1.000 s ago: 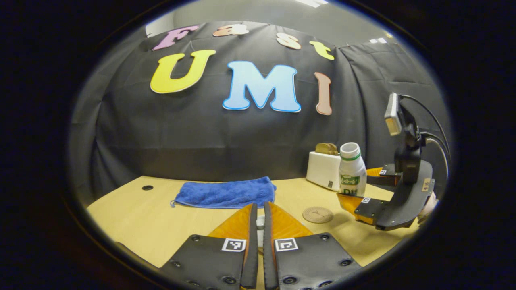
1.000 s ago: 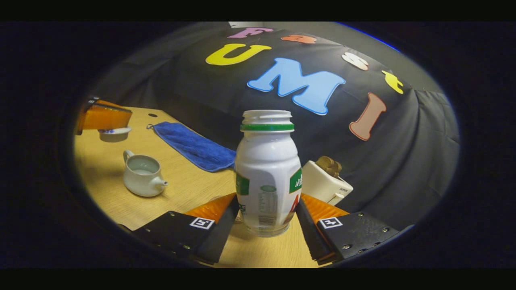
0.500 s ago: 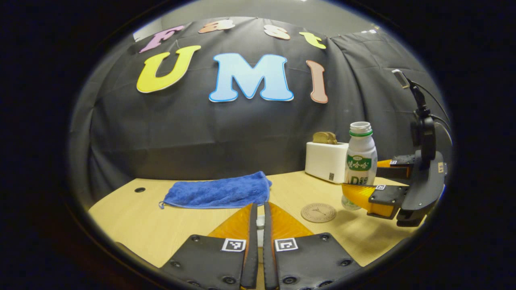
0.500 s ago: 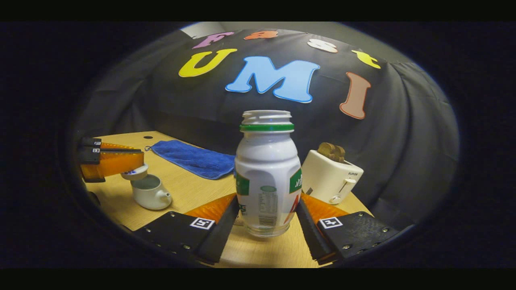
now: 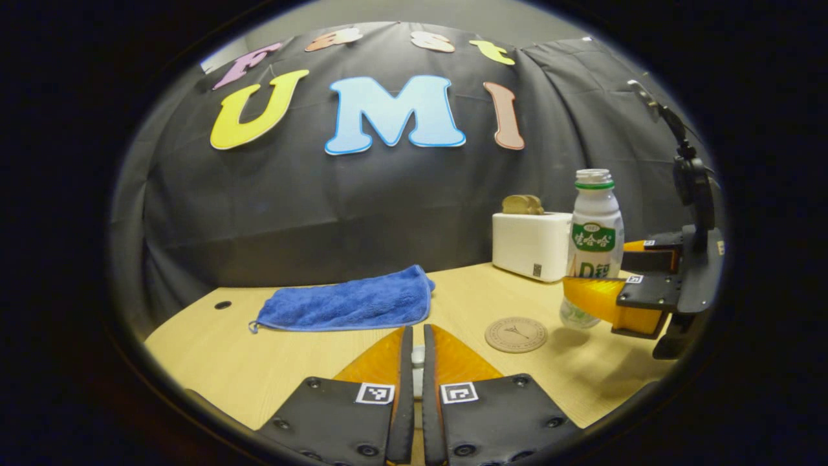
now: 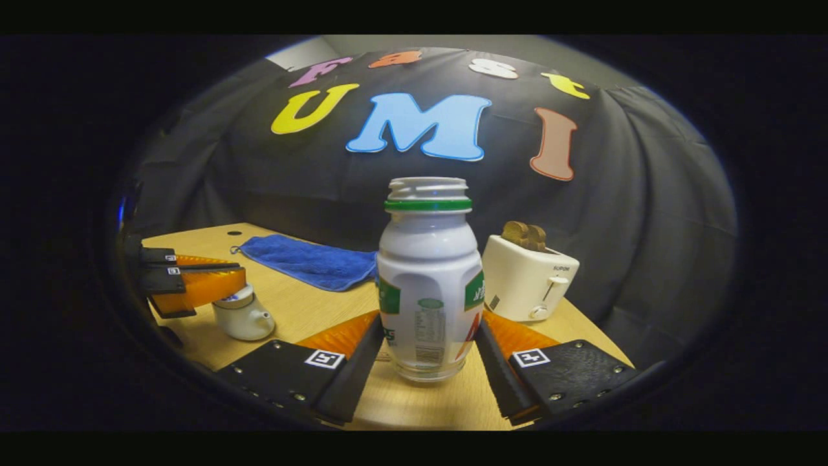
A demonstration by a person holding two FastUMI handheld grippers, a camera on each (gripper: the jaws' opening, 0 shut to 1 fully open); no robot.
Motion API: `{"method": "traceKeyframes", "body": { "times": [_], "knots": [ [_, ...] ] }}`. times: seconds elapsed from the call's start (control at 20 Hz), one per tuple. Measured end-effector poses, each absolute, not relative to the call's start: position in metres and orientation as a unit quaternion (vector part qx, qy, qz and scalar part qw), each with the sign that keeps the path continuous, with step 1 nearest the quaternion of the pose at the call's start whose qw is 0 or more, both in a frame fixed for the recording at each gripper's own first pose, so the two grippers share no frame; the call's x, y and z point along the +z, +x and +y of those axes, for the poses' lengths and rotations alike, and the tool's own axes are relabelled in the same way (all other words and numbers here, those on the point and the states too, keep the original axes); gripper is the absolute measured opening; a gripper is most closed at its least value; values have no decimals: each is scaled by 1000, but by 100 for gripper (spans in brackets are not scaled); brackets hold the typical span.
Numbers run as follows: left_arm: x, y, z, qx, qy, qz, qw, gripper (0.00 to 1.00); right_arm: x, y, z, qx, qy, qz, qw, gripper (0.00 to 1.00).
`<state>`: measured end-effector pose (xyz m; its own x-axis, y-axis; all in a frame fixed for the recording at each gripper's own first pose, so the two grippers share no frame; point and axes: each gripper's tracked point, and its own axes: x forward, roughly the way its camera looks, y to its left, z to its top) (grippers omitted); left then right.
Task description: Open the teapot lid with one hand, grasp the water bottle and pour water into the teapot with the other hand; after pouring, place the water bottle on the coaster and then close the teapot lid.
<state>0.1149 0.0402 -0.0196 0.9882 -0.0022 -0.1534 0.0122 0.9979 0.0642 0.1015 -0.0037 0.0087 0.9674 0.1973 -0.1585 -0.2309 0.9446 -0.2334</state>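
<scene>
**Bottle held upright beside the coaster; lid going back on the teapot**

The right gripper (image 6: 427, 336) has both fingers pressed on the lower body of the water bottle (image 6: 429, 285), which stands upright and uncapped in the grasp. From the left gripper view the bottle's base hangs just above the bench (image 5: 272, 362), just beside the round coaster (image 5: 516, 334) on the side toward the bench's right edge, not yet over it. To do this step well, I judge the bottle should be carried sideways until its base sits centred over the coaster, kept vertical so nothing spills from the open neck, lowered until it rests flat, and only then let go.

The left gripper (image 5: 413, 362) has its fingers clenched nearly together on something small and pale between them. The right gripper view shows that to be the teapot lid (image 6: 236, 296), held at the mouth of the teapot (image 6: 244, 318) near the bench's front left corner. Whether the lid is fully seated I cannot tell.

Farther out, a blue towel (image 5: 346, 305) lies along the back edge and a white toaster (image 5: 532, 244) with toast in it stands toward the back right corner.

The bottle carries a green and white label with printed characters, too small to read reliably. The toaster has a short word by its lever and a small square code on its end, both illegible. The coaster bears a faint emblem.
</scene>
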Motion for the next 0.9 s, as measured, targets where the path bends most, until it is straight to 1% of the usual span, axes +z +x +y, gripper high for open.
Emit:
{"method": "traceKeyframes", "body": {
  "times": [0.05, 0.1, 0.15, 0.2, 0.25, 0.3, 0.35, 0.4, 0.45, 0.5, 0.65, 0.7, 0.75, 0.8, 0.85, 0.9],
  "knots": [
    [-20, 115, 41, -1, 30, 75, 997, 12, 9, 102, -4, 110, -123, 67, 984, 80],
    [-20, 115, 41, 2, 27, 74, 997, 15, 8, 102, -4, 111, -121, 68, 984, 80],
    [-21, 116, 42, 4, 27, 75, 997, 16, 7, 103, -5, 111, -119, 69, 984, 80],
    [-23, 116, 42, 6, 28, 78, 997, 16, 7, 103, -5, 111, -119, 70, 984, 80],
    [-25, 116, 42, 6, 26, 80, 996, 12, 7, 103, -4, 111, -119, 71, 984, 80],
    [-24, 116, 43, 7, 24, 80, 996, 16, 6, 103, -4, 112, -118, 72, 984, 80],
    [-23, 116, 43, 7, 22, 79, 997, 16, 6, 103, -4, 112, -119, 73, 984, 80],
    [-24, 116, 43, 8, 19, 78, 997, 12, 5, 104, -3, 114, -118, 75, 984, 80],
    [-24, 116, 42, 9, 17, 77, 997, 13, 4, 105, -3, 115, -117, 76, 983, 80],
    [-24, 116, 42, 10, 14, 77, 997, 18, 3, 105, -3, 116, -117, 78, 983, 80],
    [-25, 117, 42, 9, 11, 77, 997, 22, -1, 103, -2, 118, -118, 81, 983, 80],
    [-27, 117, 40, 6, 8, 79, 997, 18, -1, 103, -2, 118, -118, 82, 983, 80],
    [-27, 118, 41, 9, 8, 79, 997, 22, -2, 102, -2, 118, -118, 84, 982, 80],
    [-25, 117, 41, 8, 8, 79, 997, 28, -2, 101, -1, 119, -119, 84, 982, 80],
    [-25, 116, 42, 8, 7, 77, 997, 22, -2, 102, -1, 119, -118, 85, 982, 80],
    [-23, 116, 42, 9, 6, 75, 997, 29, -2, 102, 0, 119, -118, 86, 982, 80]
  ]
}}
